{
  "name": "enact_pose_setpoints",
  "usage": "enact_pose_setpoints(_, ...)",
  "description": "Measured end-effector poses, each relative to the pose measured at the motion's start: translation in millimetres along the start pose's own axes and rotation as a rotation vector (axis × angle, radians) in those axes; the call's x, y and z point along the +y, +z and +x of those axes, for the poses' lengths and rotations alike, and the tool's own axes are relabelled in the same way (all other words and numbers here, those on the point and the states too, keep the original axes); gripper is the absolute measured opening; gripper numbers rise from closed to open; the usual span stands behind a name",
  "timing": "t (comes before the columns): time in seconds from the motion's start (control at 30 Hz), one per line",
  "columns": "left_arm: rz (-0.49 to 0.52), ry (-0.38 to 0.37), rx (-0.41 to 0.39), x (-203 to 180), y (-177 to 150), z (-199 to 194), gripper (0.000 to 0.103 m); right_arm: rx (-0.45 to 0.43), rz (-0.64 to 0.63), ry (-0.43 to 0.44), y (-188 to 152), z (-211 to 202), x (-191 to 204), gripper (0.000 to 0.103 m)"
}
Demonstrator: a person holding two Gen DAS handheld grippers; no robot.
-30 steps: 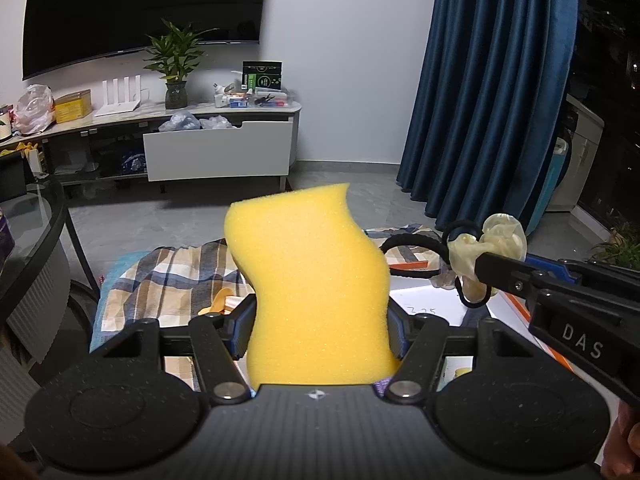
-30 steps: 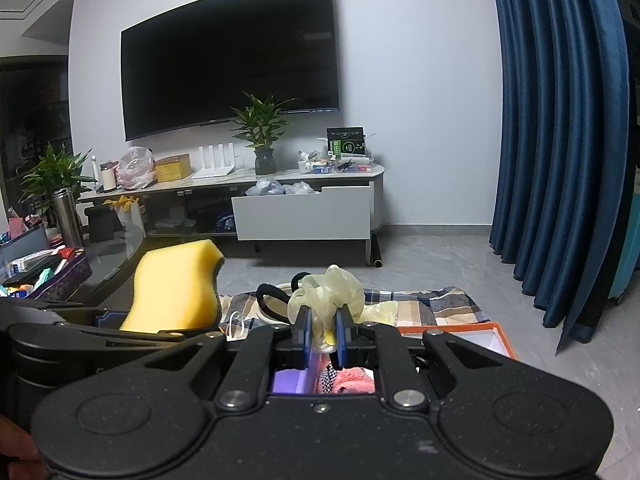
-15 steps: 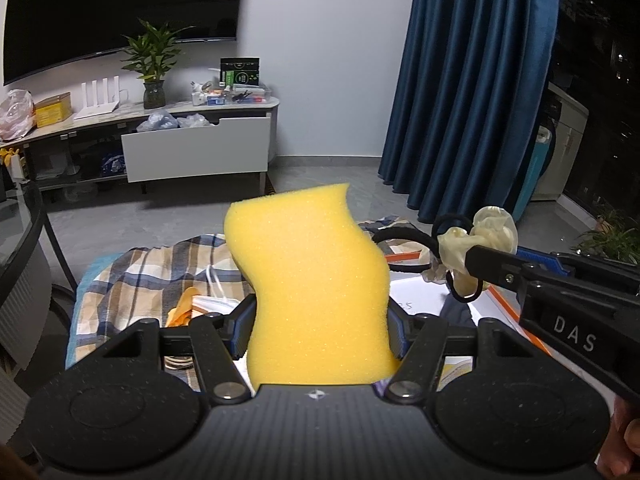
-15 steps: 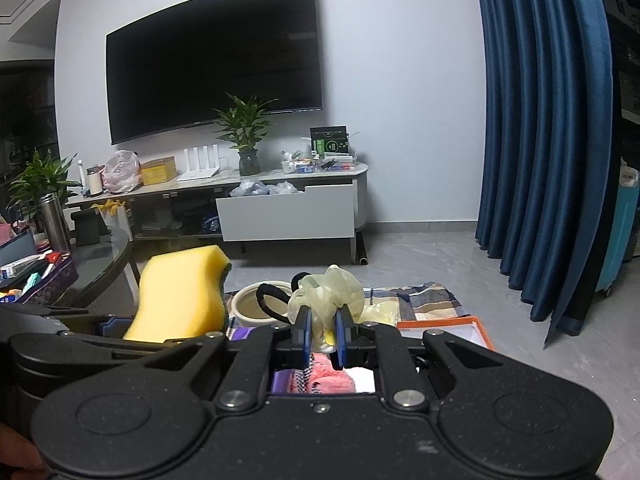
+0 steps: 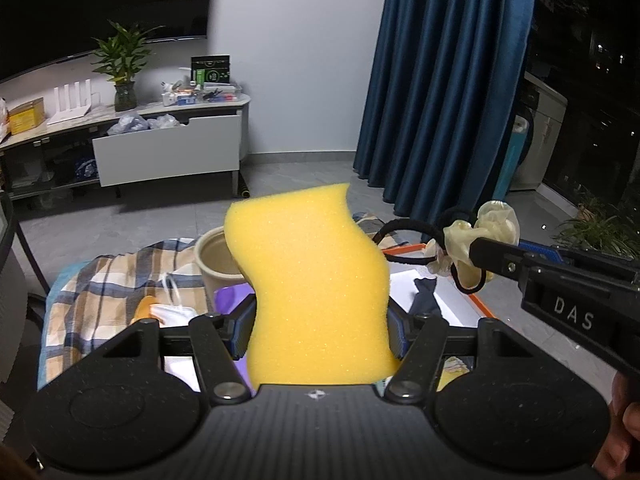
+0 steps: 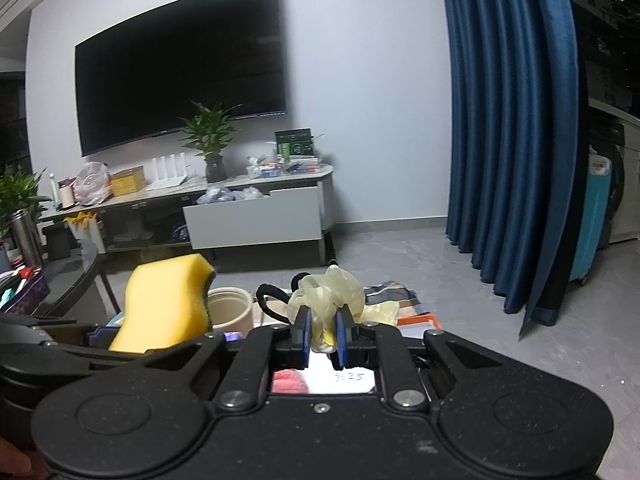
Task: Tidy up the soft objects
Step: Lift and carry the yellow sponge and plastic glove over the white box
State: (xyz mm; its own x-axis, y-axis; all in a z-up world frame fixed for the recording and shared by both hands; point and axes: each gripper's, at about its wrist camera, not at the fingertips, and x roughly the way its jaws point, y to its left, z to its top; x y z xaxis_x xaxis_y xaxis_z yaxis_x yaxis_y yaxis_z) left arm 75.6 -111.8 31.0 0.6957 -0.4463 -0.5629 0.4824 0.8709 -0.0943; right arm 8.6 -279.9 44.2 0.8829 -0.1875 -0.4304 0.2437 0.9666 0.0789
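My left gripper (image 5: pixel 316 334) is shut on a wavy yellow sponge (image 5: pixel 312 296) that stands upright between its blue pads. In the right wrist view the same sponge (image 6: pixel 162 304) shows at the left, with a dark scouring side. My right gripper (image 6: pixel 322 336) is shut on a crumpled pale yellow glove (image 6: pixel 328 292), and a black hair tie (image 6: pixel 270 300) hangs with it. From the left wrist view the glove (image 5: pixel 486 232) and the hair tie (image 5: pixel 404 226) are held to the right of the sponge, above a white tray with an orange rim (image 5: pixel 476 304).
A cream cup (image 5: pixel 214 258) stands on a plaid cloth (image 5: pixel 100 288) beside a white face mask (image 5: pixel 172 312) and a purple item (image 5: pixel 232 298). A dark sock (image 5: pixel 426 302) lies in the tray. A glass table (image 6: pixel 76 276) is at the left, a blue curtain (image 6: pixel 508 140) at the right.
Both grippers have moved to the right over the cloth with their loads still held. The cream cup, the tray and the sock have come into the left wrist view.
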Motion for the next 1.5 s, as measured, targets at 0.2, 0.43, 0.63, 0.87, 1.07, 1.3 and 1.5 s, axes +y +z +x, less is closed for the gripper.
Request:
enact_pose_setpoints(0.2, 0.013, -0.022, 0.013, -8.4, -0.4, 8.4, 0.064, 0.001, 0.014, -0.023, -0.2, 1.7, -13.2, 0.016)
enact_pose_setpoints(0.43, 0.027, -0.038, 0.027, -14.8, 0.7, 17.7, 0.064, 0.007, 0.028, -0.042, 0.8, 10.0, -21.3, 0.016)
enact_pose_setpoints(0.63, 0.034, -0.046, 0.043, -19.6, 0.5, 25.9, 0.064, 0.015, 0.032, -0.051, 0.4, 16.4, -27.1, 0.016)
enact_pose_setpoints(0.87, 0.047, -0.054, 0.061, -27.0, 1.0, 33.8, 0.064, 0.023, 0.031, -0.059, 1.7, 25.8, -28.4, 0.016)
enact_pose_setpoints(1.07, 0.053, -0.062, 0.071, -29.8, 1.0, 38.5, 0.064, 0.035, 0.034, -0.063, 0.3, 33.9, -32.8, 0.017)
enact_pose_setpoints(1.3, 0.058, -0.071, 0.092, -32.3, 3.4, 48.9, 0.064, 0.052, 0.036, -0.063, 1.3, 45.7, -39.2, 0.018)
enact_pose_setpoints(1.5, 0.066, -0.096, 0.106, -34.2, 4.8, 58.4, 0.064, 0.066, 0.036, -0.064, 0.3, 54.1, -41.0, 0.018)
